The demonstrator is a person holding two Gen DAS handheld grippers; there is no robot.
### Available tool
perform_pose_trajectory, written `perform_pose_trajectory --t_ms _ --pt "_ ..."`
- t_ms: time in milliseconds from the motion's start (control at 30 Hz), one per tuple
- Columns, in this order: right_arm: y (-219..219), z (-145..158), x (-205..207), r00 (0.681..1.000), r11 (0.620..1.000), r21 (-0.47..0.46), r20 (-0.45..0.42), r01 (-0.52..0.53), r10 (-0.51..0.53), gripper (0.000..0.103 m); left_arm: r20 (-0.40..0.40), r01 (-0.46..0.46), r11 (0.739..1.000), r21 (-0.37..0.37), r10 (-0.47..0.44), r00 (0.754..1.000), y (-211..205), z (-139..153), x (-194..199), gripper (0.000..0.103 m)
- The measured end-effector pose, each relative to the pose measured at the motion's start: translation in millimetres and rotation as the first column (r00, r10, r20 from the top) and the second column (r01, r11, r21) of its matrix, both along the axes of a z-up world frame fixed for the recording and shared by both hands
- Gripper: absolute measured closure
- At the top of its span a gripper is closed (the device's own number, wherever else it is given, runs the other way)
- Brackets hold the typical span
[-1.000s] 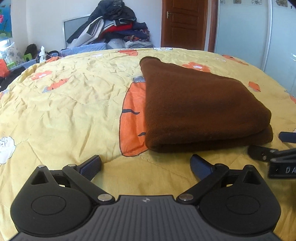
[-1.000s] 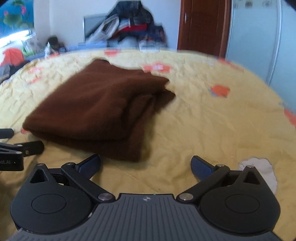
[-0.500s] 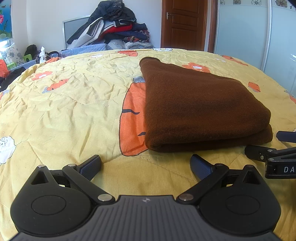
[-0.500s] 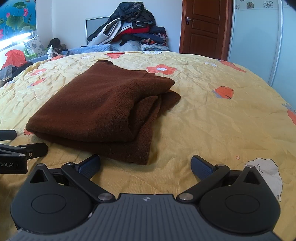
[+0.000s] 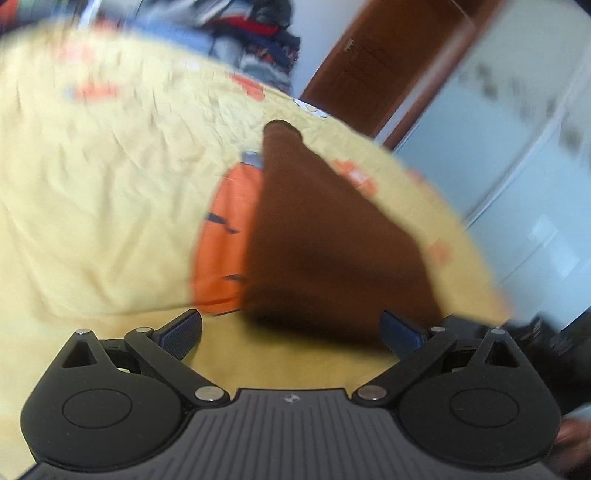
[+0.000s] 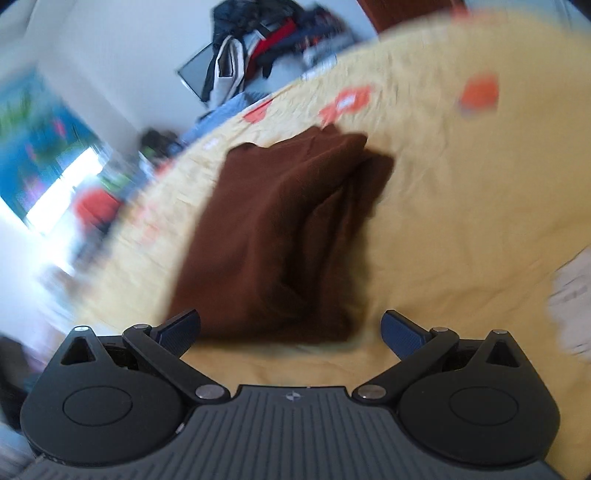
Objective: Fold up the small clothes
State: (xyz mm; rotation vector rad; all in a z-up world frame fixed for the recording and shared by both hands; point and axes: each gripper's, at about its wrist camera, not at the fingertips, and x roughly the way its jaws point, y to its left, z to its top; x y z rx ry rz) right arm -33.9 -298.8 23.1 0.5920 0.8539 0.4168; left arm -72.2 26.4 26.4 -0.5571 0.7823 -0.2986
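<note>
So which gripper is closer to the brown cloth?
Too close to call. The left gripper sits just before the folded brown cloth, toward its left end; the right gripper sits just before its right end. Both open.

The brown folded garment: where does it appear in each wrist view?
Left wrist: brown folded garment, centre, slightly right, beyond the open left gripper.
Right wrist: centre, slightly left, beyond the open right gripper.
Shared landmark: clothes pile by the wall.

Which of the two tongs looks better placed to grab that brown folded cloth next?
Probably the right tongs: open, with the brown cloth's near edge sitting between the tips. The left tongs, also open, have it off toward one tip. Both views are blurred.
</note>
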Motion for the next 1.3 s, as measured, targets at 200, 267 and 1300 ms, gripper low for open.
perform_pose_trajectory --t_ms 200,267,1300 --pt "-4.4 -12.4 47.2 0.991 0.978 0.204 -0.111 -0.052 0.076 0.022 -0.106 0.082 0.995 -0.053 -0.087 0.991 -9.0 -8.2 51.7 0.062" --pt "5.8 -11.3 54.1 0.985 0.988 0.123 -0.131 -0.097 0.113 0.073 -0.168 0.076 0.996 -0.050 -0.083 0.982 -8.9 -13.2 61.2 0.085" --pt "-20.0 -14.8 151.2 0.996 0.997 -0.024 0.047 -0.068 0.069 0.085 0.105 0.107 0.747 0.656 -0.231 0.967 -94.2 7.4 182.9 0.078"
